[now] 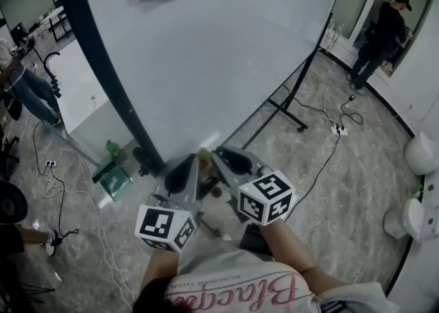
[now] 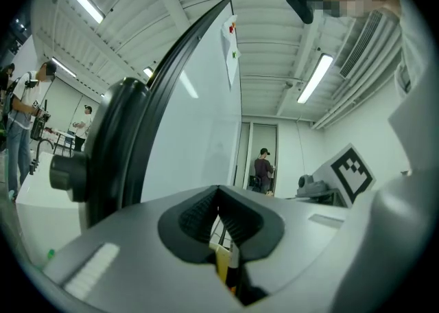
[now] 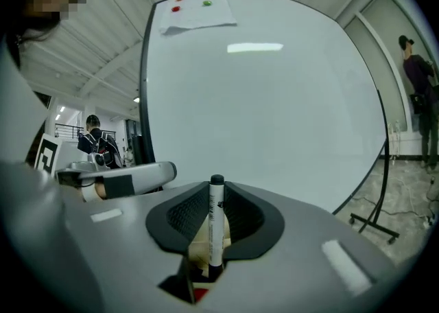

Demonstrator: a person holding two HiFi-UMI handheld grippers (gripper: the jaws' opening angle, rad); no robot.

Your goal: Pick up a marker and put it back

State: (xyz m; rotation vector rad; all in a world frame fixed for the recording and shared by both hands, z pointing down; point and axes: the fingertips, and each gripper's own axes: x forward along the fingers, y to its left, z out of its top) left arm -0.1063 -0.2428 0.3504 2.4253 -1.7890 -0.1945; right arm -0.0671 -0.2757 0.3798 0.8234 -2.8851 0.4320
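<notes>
**Gripping the marker upright before the whiteboard**

The right gripper (image 3: 217, 198) is clamped on a white marker (image 3: 216, 226) with a black cap, which stands upright between the pads in front of the whiteboard (image 3: 274, 92). Just beside its lower end sits a pale tan object (image 3: 197, 250); too little shows to tell whether it is a holder. The left gripper (image 2: 219, 198) has its jaws almost together. A yellow thing (image 2: 221, 263) shows in the slit; whether it is squeezed I cannot tell.
</notes>
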